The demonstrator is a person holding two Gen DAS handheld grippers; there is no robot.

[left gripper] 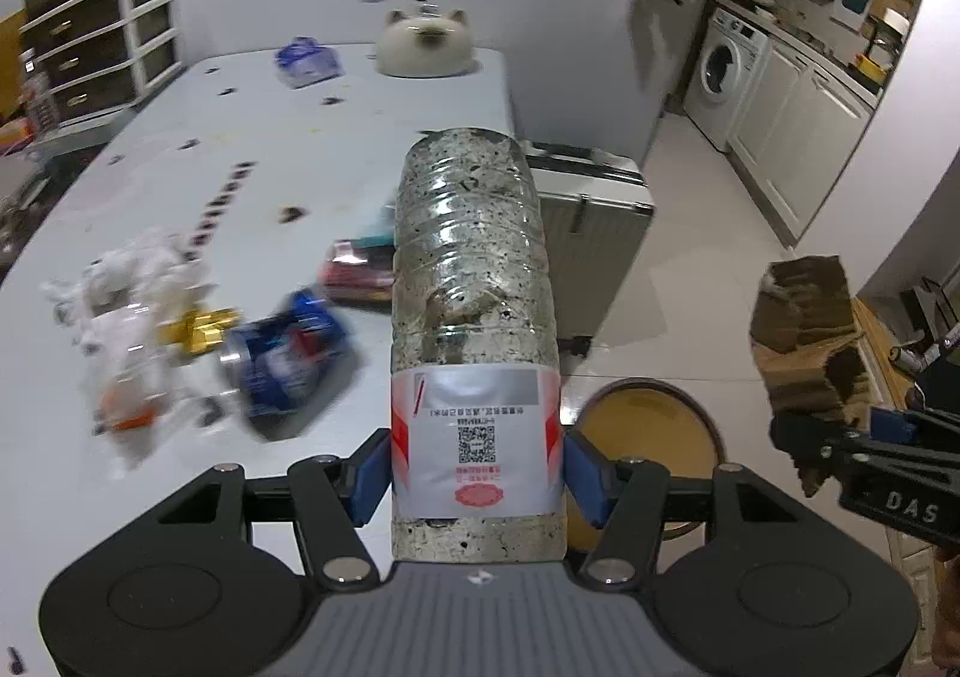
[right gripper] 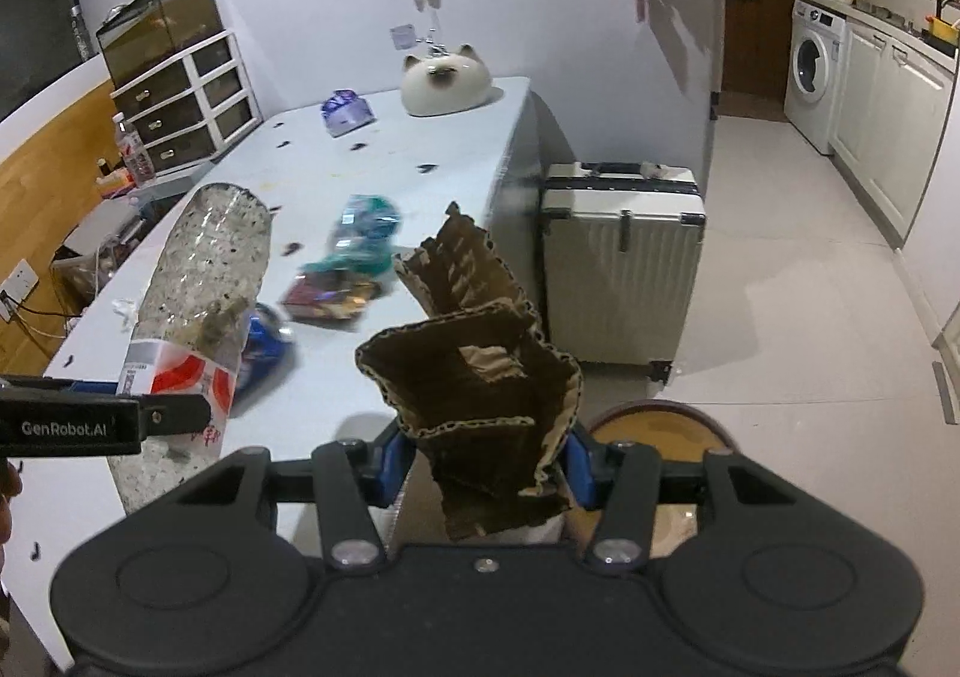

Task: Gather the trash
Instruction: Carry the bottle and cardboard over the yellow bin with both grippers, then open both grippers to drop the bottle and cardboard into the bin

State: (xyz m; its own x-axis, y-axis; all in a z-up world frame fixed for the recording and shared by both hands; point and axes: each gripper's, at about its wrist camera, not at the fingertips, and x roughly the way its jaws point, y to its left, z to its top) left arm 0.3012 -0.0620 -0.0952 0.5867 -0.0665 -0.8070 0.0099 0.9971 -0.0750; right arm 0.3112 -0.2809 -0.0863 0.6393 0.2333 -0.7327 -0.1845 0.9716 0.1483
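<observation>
Gripping grimy clear plastic bottle point(left gripper: 474, 281) at label, left claw point(left gripper: 474, 473) clamped; light, crushable. Right claw point(right gripper: 480, 467) pinching torn brown cardboard scrap point(right gripper: 474, 377); stiff, light.

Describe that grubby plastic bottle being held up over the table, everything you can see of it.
The plastic bottle is clear and ribbed, its inside coated with grey, speckled grime. A white and red label with a QR code wraps the end nearest the camera. No cap or neck is in view. It is held above the white table, its far end tilted up and away. The left hand-held gripper clamps it at the label, a blue pad on each side. Nothing else touches it.
</observation>
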